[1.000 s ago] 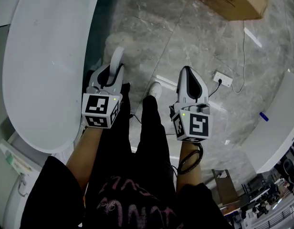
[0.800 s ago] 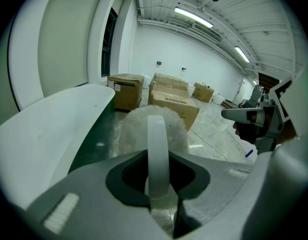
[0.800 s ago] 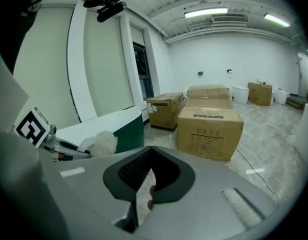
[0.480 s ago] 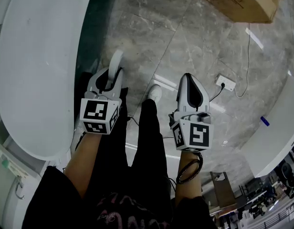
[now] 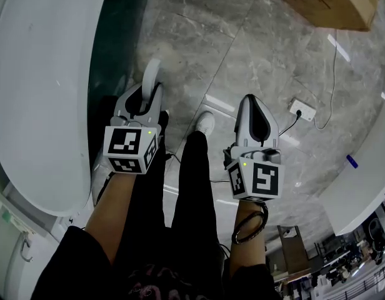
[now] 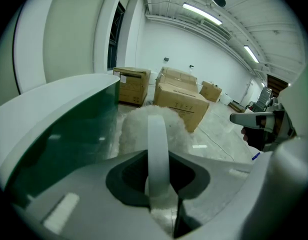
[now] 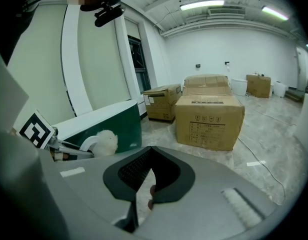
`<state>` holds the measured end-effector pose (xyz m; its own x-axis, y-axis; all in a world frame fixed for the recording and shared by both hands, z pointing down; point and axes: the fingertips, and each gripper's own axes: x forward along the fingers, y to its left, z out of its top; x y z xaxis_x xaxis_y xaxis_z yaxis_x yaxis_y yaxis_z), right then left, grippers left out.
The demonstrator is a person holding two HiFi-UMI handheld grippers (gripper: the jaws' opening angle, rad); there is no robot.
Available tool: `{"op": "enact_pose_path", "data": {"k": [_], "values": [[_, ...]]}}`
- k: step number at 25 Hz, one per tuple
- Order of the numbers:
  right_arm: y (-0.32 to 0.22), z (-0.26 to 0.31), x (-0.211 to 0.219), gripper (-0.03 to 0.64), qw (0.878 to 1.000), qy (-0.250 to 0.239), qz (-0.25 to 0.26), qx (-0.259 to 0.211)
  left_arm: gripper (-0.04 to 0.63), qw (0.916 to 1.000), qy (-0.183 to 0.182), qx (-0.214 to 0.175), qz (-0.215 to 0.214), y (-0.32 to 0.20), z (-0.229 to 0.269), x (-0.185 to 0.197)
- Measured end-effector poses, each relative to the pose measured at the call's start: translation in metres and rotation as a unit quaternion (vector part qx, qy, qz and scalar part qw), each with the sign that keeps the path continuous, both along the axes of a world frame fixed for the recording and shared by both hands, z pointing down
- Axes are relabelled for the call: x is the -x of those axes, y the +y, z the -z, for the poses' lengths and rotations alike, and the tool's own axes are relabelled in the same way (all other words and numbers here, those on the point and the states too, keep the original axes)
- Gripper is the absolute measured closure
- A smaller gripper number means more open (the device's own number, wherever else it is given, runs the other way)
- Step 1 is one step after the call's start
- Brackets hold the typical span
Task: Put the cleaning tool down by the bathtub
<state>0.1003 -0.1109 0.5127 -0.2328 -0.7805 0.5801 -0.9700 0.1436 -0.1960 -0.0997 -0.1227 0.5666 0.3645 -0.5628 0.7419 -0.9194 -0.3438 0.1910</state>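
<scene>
Grey marble floor (image 5: 199,36) beside the white, green-sided bathtub (image 5: 42,74): left hand-held gripper (image 5: 142,100) clamps the stiff handle of the white fluffy-headed cleaning tool (image 6: 157,149), probably light and soft-tipped, poised near the bathtub wall; right hand-held gripper (image 5: 255,114) closed, empty.

The cleaning tool (image 6: 157,144) has a smooth white plastic handle and a fluffy head. The bathtub (image 5: 42,92) is glossy white. The floor (image 5: 199,36) is polished grey stone, the boxes (image 7: 209,116) matt cardboard.

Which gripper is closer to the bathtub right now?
Left. The left gripper, holding the cleaning tool, is right beside the bathtub; the right gripper is farther out over the floor.
</scene>
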Motion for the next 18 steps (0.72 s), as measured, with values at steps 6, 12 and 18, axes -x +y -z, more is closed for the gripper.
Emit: {"op": "enact_pose_path", "data": {"k": [6,12,18], "values": [[0.005,-0.029,-0.001,0.594,1.0,-0.002,0.005,0.012,0.509,0.9999,-0.008,0.004,0.014,-0.004,-0.029,0.007],[0.007,-0.053,-0.001,0.594,1.0,-0.002,0.008,0.02,0.509,0.9998,-0.017,0.007,0.008,-0.005,-0.051,0.008],[0.005,-0.08,0.01,0.594,0.999,0.002,0.018,0.027,0.509,0.9997,-0.024,0.009,0.002,-0.004,-0.073,0.012]]}}
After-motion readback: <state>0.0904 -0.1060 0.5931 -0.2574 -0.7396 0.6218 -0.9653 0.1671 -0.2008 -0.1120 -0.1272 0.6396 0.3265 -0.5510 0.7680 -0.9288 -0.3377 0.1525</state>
